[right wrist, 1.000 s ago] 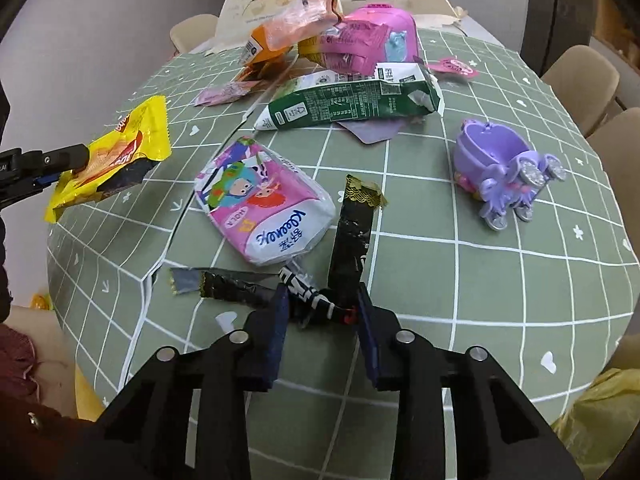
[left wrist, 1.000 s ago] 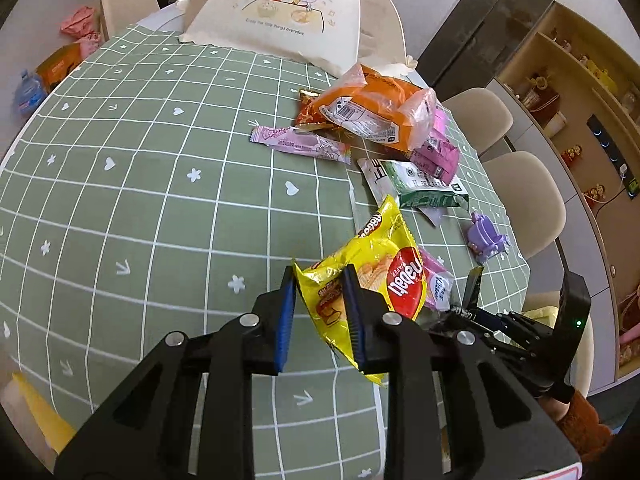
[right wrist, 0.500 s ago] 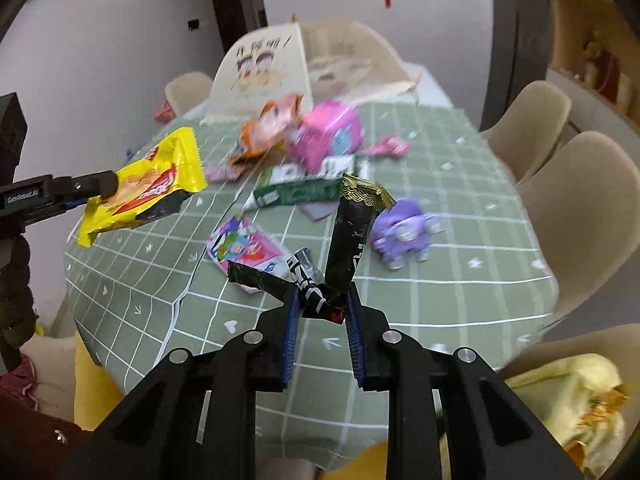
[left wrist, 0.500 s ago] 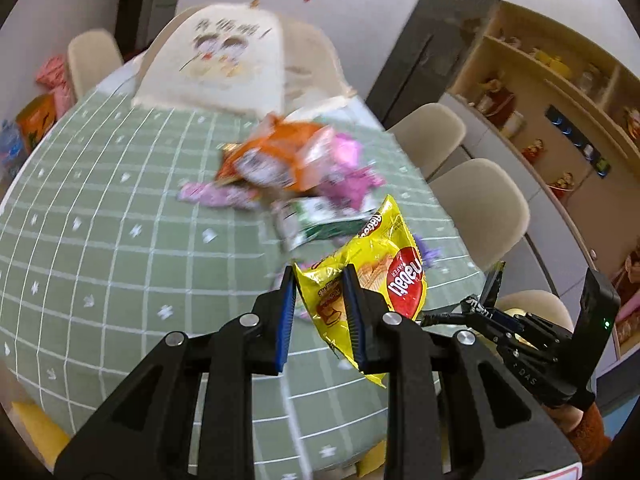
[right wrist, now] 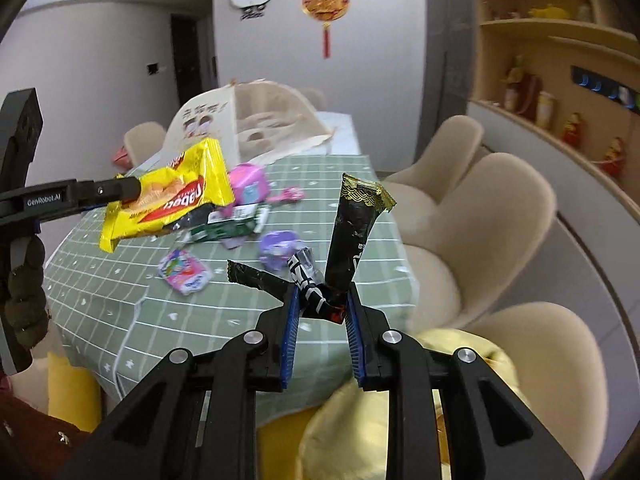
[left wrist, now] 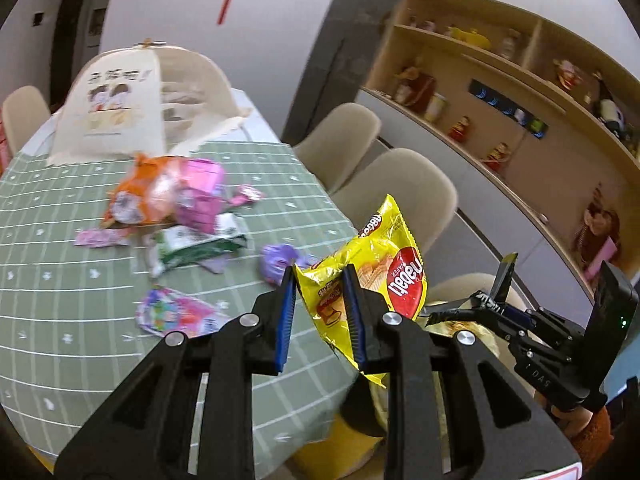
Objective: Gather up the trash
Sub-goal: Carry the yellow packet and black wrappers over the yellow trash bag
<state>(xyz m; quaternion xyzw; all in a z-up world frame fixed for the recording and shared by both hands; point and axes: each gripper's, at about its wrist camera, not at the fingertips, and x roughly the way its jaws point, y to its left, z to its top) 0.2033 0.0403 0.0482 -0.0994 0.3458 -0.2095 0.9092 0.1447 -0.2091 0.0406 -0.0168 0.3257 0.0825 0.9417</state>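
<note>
My left gripper (left wrist: 320,316) is shut on a yellow wafer packet (left wrist: 376,272) and holds it in the air past the table's right edge; the packet also shows in the right wrist view (right wrist: 172,196). My right gripper (right wrist: 320,320) is shut on a bunch of black wrappers (right wrist: 352,240), held above a yellow bag (right wrist: 360,420). The right gripper with the black wrappers (left wrist: 504,276) shows in the left wrist view. More trash lies on the green table (left wrist: 60,280): an orange bag (left wrist: 136,196), pink packs (left wrist: 200,192), a green carton (left wrist: 196,244), a tissue pack (left wrist: 172,316).
A purple toy (right wrist: 278,246) stands near the table's right edge. Beige chairs (right wrist: 500,232) stand to the right of the table. A cloth food cover (left wrist: 116,108) sits at the table's far end. Wall shelves (left wrist: 520,92) hold ornaments at the right.
Both grippers have lifted off the table with their trash and pulled back to the right, over the yellow bag beside the table.
</note>
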